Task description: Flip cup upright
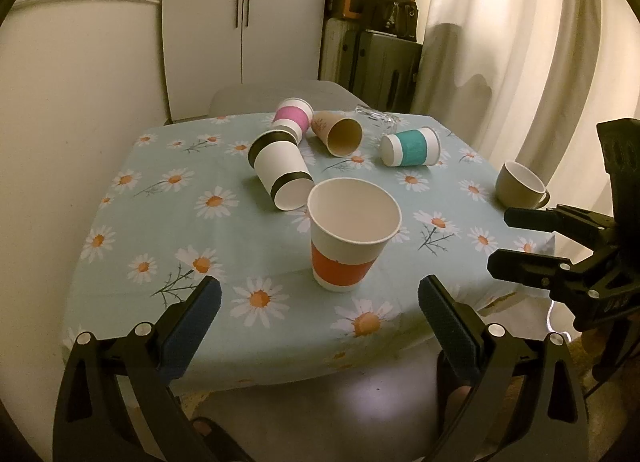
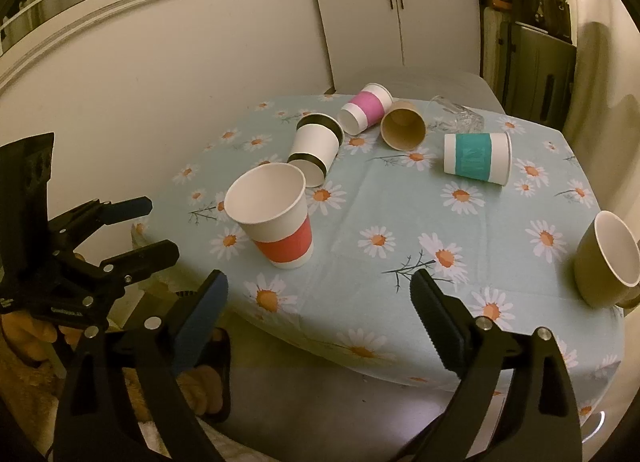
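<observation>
An orange-banded paper cup (image 1: 347, 236) stands upright near the table's front edge; it also shows in the right wrist view (image 2: 276, 217). Behind it lie a black-banded cup (image 1: 280, 169), a pink-banded cup (image 1: 293, 116), a brown cup (image 1: 340, 133) and a teal-banded cup (image 1: 412, 146), all on their sides. My left gripper (image 1: 320, 298) is open and empty, just in front of the orange cup. My right gripper (image 2: 320, 294) is open and empty over the front edge; it also shows in the left wrist view (image 1: 498, 240).
A green mug (image 2: 608, 262) lies tilted at the table's right edge. A clear glass (image 2: 456, 113) lies at the back. The daisy tablecloth (image 2: 400, 201) covers the table. A chair back (image 1: 280, 95), cupboard and curtain stand behind.
</observation>
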Tool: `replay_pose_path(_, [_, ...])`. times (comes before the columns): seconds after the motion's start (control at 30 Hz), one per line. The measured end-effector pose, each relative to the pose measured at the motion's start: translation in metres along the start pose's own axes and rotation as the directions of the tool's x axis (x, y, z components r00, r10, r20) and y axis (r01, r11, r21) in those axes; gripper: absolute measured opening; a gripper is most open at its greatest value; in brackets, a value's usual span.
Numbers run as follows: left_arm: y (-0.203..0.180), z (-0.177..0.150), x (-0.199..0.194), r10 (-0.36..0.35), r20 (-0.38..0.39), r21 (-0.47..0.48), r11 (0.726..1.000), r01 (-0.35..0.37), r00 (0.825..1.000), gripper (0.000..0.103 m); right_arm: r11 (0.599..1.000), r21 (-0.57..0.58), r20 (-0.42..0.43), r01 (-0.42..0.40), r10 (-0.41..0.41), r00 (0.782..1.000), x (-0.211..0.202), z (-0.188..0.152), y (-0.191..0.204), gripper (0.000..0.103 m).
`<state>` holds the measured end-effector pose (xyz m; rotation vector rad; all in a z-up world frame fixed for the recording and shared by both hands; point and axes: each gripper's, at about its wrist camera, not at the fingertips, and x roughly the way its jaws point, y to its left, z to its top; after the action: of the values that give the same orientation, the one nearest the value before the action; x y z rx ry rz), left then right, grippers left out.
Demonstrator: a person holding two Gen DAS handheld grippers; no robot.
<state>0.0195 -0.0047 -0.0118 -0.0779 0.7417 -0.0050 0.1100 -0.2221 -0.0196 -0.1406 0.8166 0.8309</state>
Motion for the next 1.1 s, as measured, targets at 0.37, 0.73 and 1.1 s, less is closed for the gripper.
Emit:
replay_pose_path(0.37, [0.0014,-0.0007,-0.0016,-0.007,-0.005,-0.001,1.0,0.007,1.0,0.096,1.0,-0.012,-0.014,0.026,-0.027,1.0,0.0044,-0.0013,-0.0011,0.094])
replay_pose_path(0.73, [0.0012,-0.0006,-0.0017,-0.006,-0.006,-0.002,1.0,0.006,1.0,0.096,0.999,-0.014,-0.015,0.039,-0.039,0.999,0.0037,-0.0031,-0.0011,0.094])
replay_pose_path(1.1, [-0.0011,-0.0043,-0.0014,-0.006,-0.016,0.002,1.0,0.006,1.0,0.096,0.999,-0.016,-0.021,0.044,-0.044,0.999,0.0049,-0.0035,-0.001,0.094])
